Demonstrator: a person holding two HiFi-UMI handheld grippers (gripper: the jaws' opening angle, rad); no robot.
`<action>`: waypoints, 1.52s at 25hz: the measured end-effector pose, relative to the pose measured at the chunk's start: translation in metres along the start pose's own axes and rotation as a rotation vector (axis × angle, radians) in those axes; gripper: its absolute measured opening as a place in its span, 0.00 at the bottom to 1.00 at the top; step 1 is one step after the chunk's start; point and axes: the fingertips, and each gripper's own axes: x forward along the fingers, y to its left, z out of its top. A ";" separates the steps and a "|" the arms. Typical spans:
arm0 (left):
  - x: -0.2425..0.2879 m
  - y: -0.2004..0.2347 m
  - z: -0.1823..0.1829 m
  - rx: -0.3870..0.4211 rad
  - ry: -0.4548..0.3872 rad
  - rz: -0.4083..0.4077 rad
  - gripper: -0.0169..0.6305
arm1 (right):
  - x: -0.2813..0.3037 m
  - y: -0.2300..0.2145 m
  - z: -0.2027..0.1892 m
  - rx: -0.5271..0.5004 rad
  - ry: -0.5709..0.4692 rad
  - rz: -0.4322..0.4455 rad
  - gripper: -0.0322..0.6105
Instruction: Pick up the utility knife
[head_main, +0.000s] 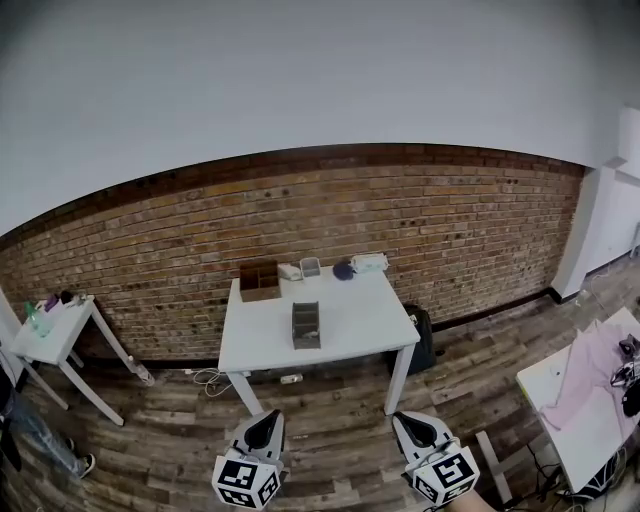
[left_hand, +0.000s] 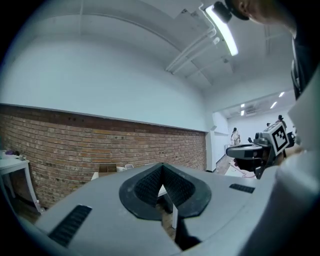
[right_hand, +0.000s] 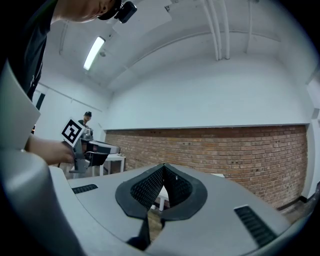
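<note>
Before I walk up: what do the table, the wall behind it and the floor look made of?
Table: smooth white top and legs, likely painted wood or laminate; no grain shows.
Wall: bare red-brown brick, mortar lines visible.
Floor: mixed-brown planks, wood or wood-look vinyl.

No words or numbers you can read here.
The only printed marks you have are black-and-white square code patterns on the cubes of your left gripper (head_main: 268, 418) and right gripper (head_main: 409, 420), with no letters or digits. Anything on the white table (head_main: 350, 322) is too small to read.
</note>
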 end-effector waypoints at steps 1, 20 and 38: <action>0.005 0.011 0.000 -0.004 -0.002 -0.008 0.01 | 0.012 0.002 0.001 -0.008 0.002 -0.002 0.05; 0.059 0.159 -0.033 -0.038 0.056 -0.021 0.01 | 0.167 0.019 -0.015 -0.022 0.039 -0.004 0.05; 0.215 0.220 -0.033 -0.014 0.096 -0.047 0.01 | 0.322 -0.077 -0.041 -0.017 0.040 0.099 0.05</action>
